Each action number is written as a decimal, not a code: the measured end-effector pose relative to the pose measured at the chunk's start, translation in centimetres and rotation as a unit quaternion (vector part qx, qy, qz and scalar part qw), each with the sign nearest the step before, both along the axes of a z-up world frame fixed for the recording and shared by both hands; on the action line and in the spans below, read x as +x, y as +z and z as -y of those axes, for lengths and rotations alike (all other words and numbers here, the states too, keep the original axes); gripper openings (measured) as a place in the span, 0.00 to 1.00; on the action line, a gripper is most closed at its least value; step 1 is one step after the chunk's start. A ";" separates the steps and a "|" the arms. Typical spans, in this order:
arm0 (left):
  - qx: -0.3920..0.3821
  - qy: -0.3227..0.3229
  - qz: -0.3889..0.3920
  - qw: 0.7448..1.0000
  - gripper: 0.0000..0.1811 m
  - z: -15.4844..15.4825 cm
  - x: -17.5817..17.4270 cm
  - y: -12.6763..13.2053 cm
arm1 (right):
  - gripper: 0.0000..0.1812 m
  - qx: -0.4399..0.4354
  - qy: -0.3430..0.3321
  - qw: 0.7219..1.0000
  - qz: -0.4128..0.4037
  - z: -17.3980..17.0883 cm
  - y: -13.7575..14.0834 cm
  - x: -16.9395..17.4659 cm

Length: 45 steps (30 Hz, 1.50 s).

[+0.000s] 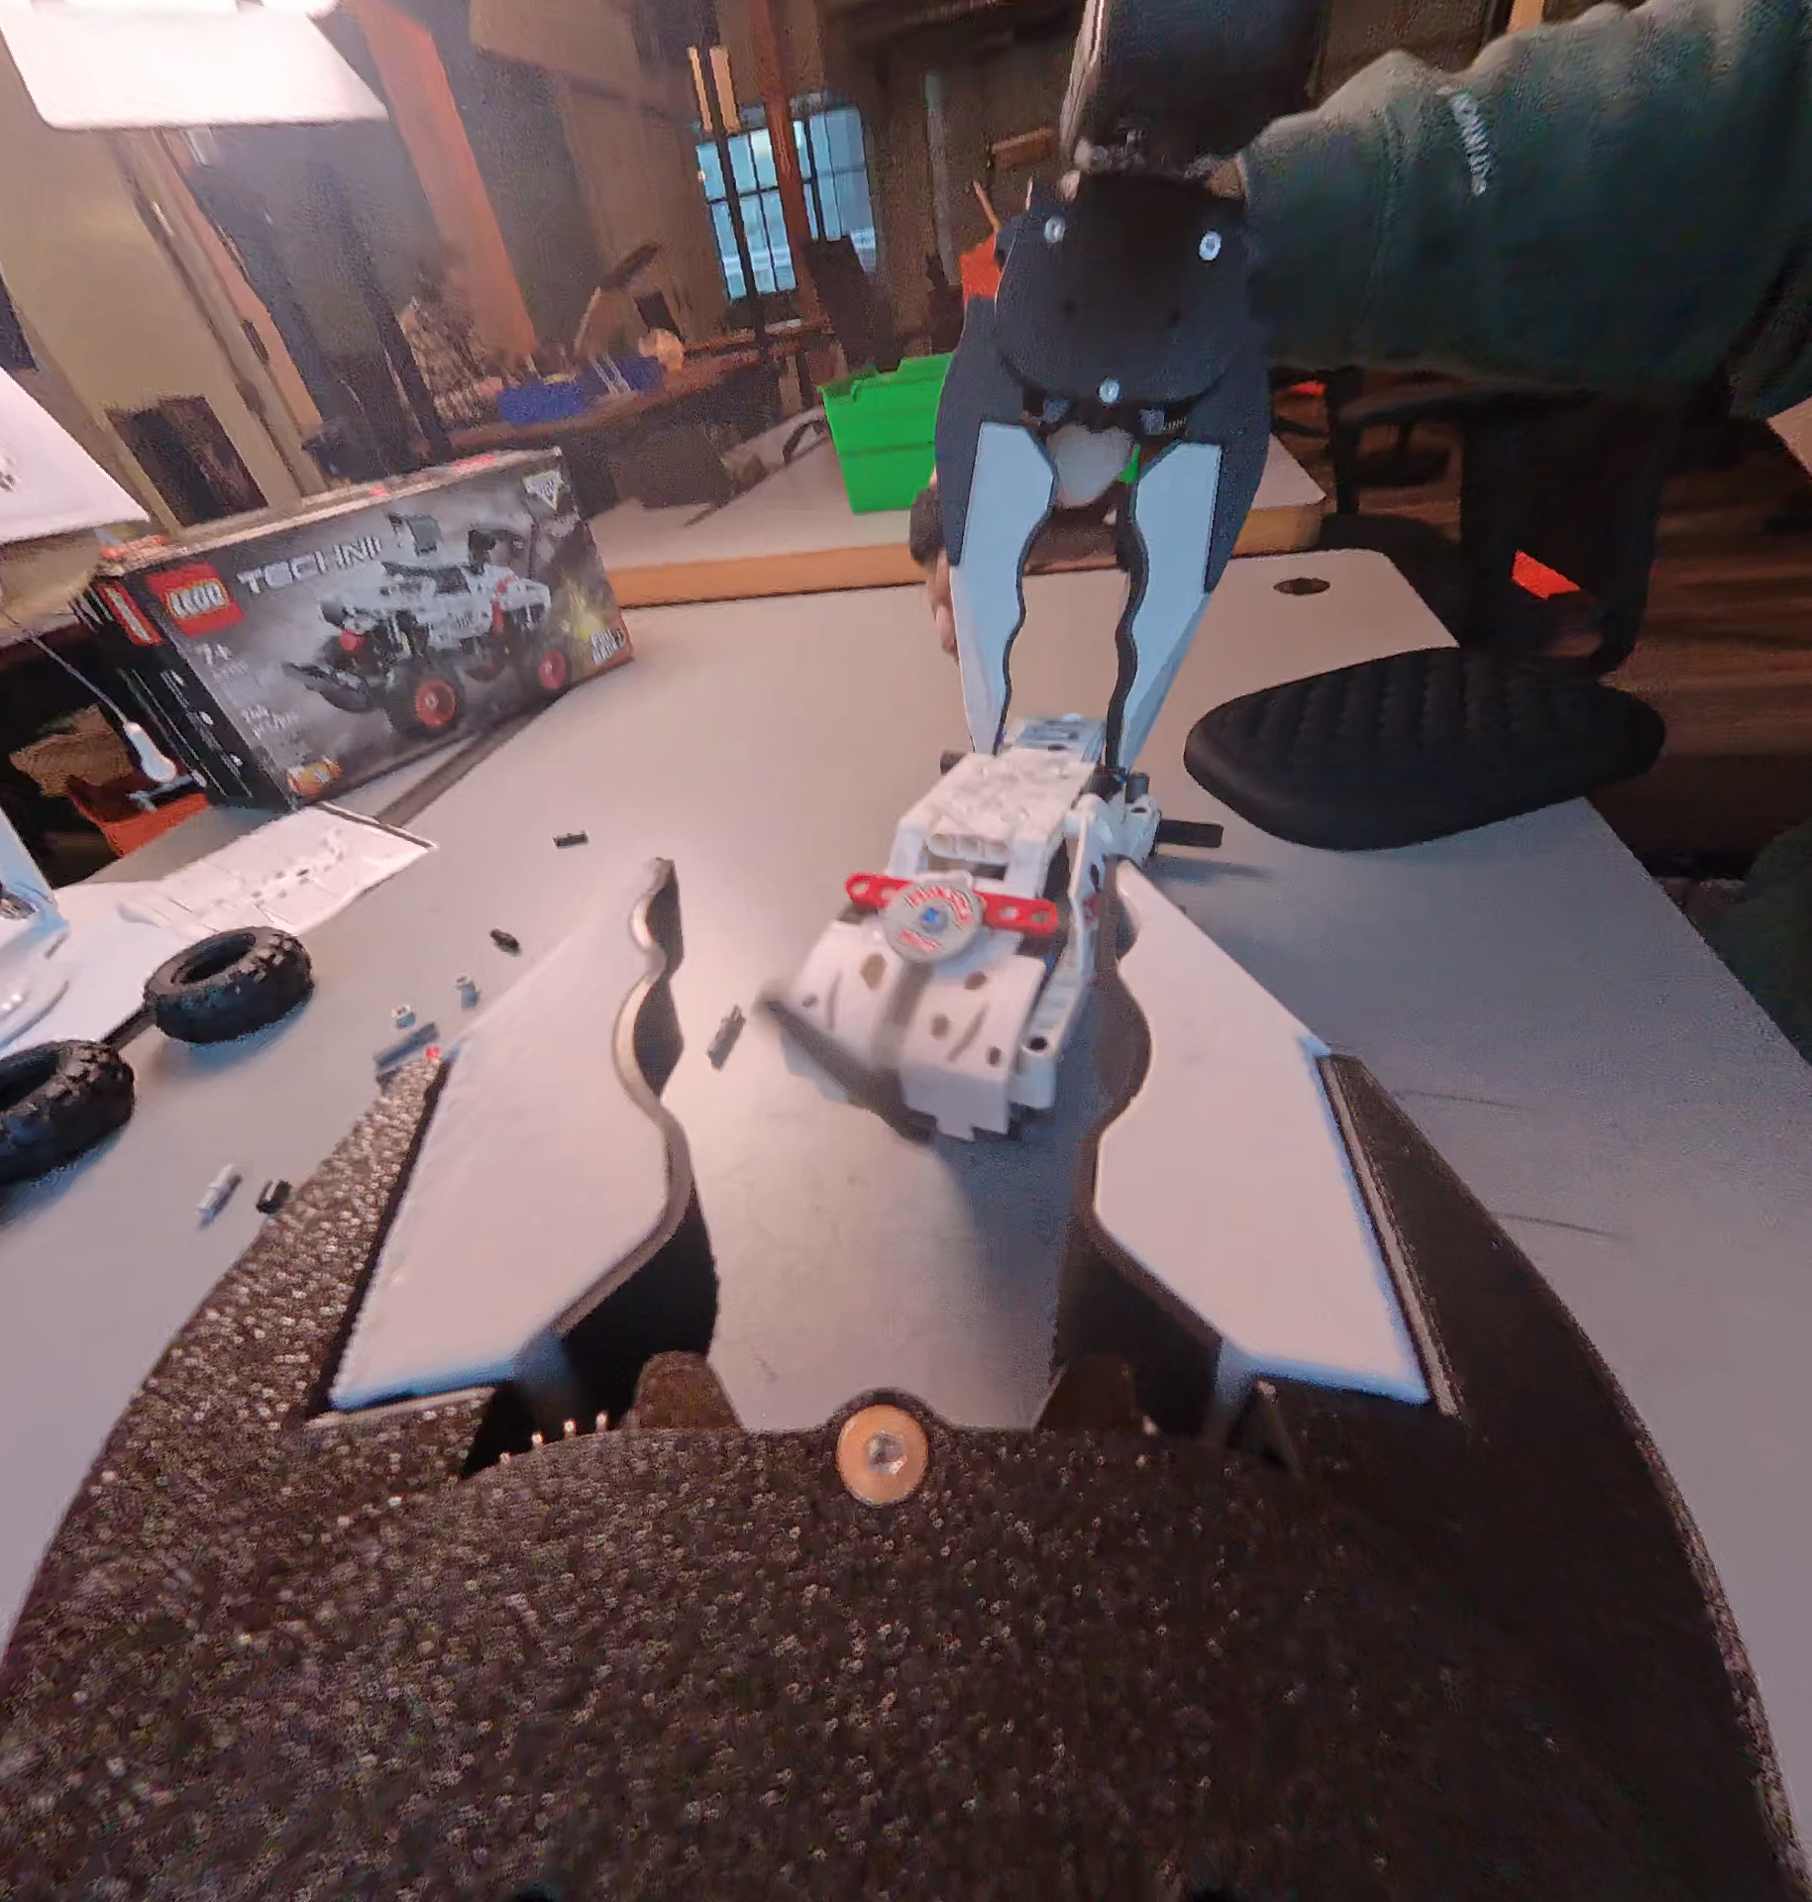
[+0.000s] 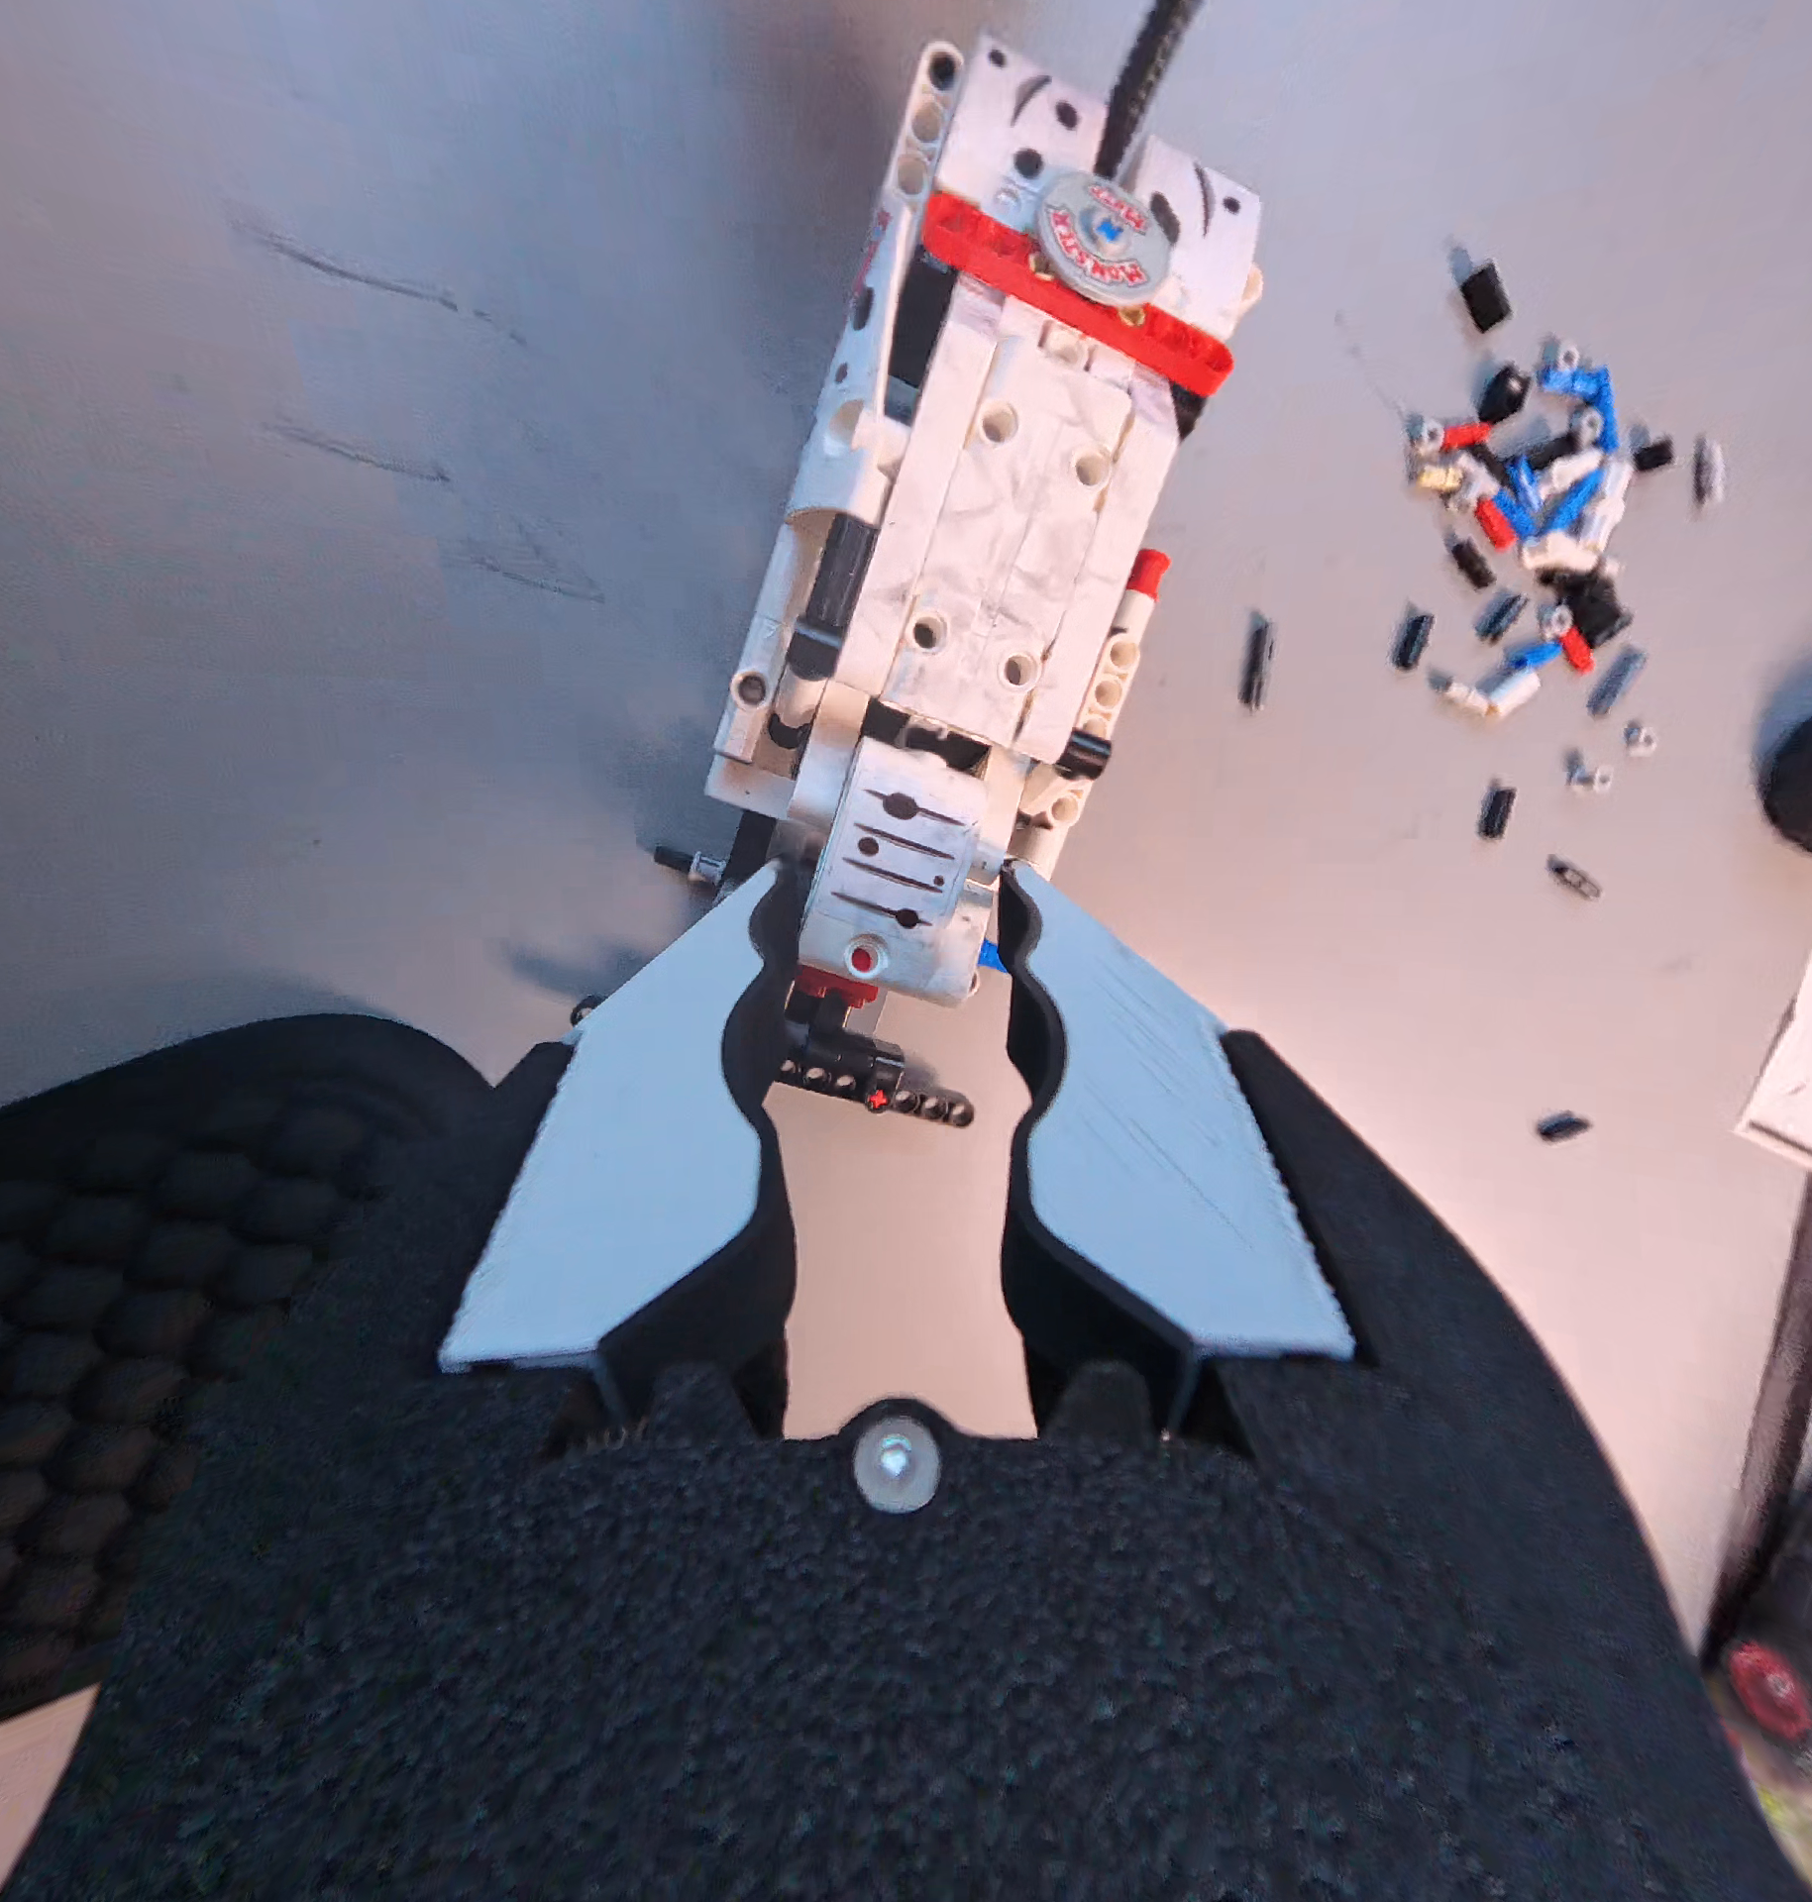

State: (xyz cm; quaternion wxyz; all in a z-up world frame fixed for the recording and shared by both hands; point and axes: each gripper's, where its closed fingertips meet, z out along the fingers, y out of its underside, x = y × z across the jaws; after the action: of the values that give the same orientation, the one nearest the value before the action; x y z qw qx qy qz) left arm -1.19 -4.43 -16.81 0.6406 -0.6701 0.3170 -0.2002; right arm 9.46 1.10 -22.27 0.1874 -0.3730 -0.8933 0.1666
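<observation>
A white spotted toy truck body [image 1: 943, 988] with a red bar and a grey disc on top lies on the grey table [image 1: 778, 720]. My left gripper [image 1: 891, 885] is open wide, with the near end of the truck body between its fingertips; its right finger is close against the body's side. My right gripper [image 2: 891, 885] is shut on the truck body's [image 2: 984, 535] narrow end piece. In the left wrist view the right gripper [image 1: 1056, 720] comes down from the far side, held by a hand in a dark green sleeve [image 1: 1550, 206].
The toy set's box [image 1: 366, 638], an instruction sheet [image 1: 263, 875] and two black tyres [image 1: 227, 983] lie at the left. Small loose pieces [image 2: 1540, 515] are scattered beside the truck. A black chair seat [image 1: 1426, 741] sits at the table's right edge. A green bin [image 1: 881, 432] stands behind. There is about 15 cm between the tips of the two grippers.
</observation>
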 end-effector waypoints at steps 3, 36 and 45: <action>0.023 0.000 0.018 1.000 0.48 0.4 -0.4 1.2 | 0.20 0.035 0.054 0.998 0.013 0.1 0.0 -0.9; -0.108 0.039 -0.038 0.993 0.60 1.3 0.4 -4.0 | 0.36 -0.049 -0.150 0.953 -0.258 -2.9 -0.4 -3.2; -0.142 0.055 -0.083 0.985 0.65 -1.5 2.4 -5.8 | 0.36 0.035 -0.120 0.954 -0.273 -3.8 -0.8 -6.1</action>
State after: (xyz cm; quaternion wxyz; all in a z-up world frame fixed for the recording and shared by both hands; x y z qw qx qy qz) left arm 1.19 -2.92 -22.60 0.5206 -0.7850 0.2998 -0.1512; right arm 3.36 4.92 -23.09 0.4559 -0.4108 -0.7618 0.2073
